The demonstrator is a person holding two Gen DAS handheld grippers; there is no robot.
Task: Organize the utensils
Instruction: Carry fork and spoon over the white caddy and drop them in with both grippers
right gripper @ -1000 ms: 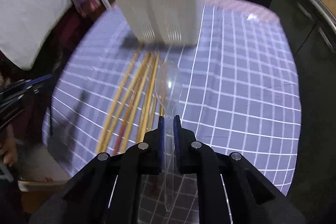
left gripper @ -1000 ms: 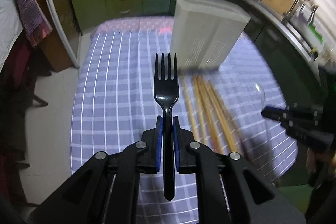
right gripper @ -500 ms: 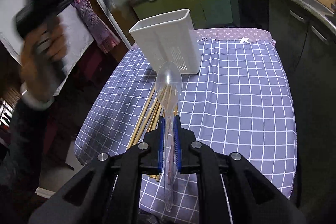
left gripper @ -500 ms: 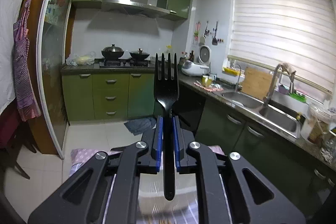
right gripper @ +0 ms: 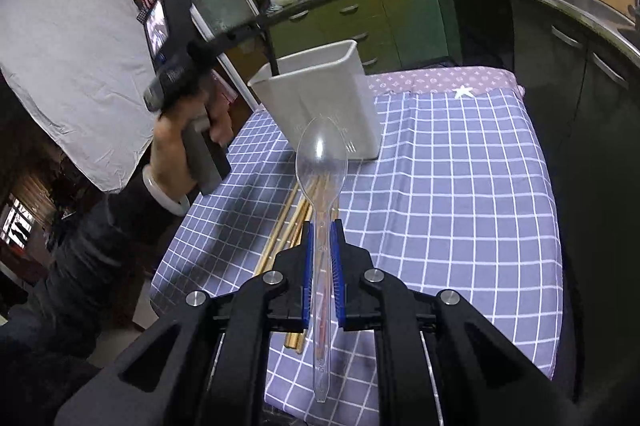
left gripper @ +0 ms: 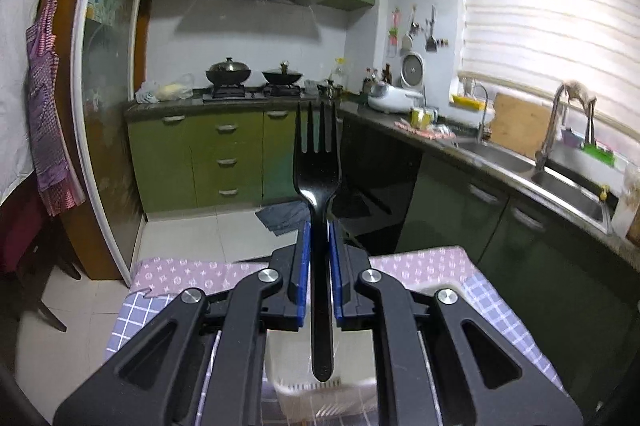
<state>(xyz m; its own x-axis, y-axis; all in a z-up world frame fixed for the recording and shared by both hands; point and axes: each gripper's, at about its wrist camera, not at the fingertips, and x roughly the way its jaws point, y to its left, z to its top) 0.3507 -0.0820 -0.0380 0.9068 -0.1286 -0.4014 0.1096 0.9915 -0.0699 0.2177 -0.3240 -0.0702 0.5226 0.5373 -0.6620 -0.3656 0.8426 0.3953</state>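
My left gripper (left gripper: 319, 246) is shut on a black plastic fork (left gripper: 317, 162), tines up. The fork's handle end hangs over the open top of the white utensil holder (left gripper: 304, 390). From the right wrist view the left gripper (right gripper: 224, 38) is above the white holder (right gripper: 324, 102), and the fork handle (right gripper: 273, 60) dips into it. My right gripper (right gripper: 320, 238) is shut on a clear plastic spoon (right gripper: 321, 162), held above the table. Wooden chopsticks (right gripper: 292, 222) lie on the cloth in front of the holder.
The table has a blue checked cloth (right gripper: 460, 186) with a pink strip at the far end (right gripper: 440, 78). Green kitchen cabinets (left gripper: 216, 154), a stove and a sink counter (left gripper: 520, 162) stand beyond. A chair (left gripper: 24, 250) is at the left.
My left gripper has swung up from pointing at the table to level and moved over the holder, lowering the fork handle into it. My right gripper has pulled back and tilted up with the spoon.
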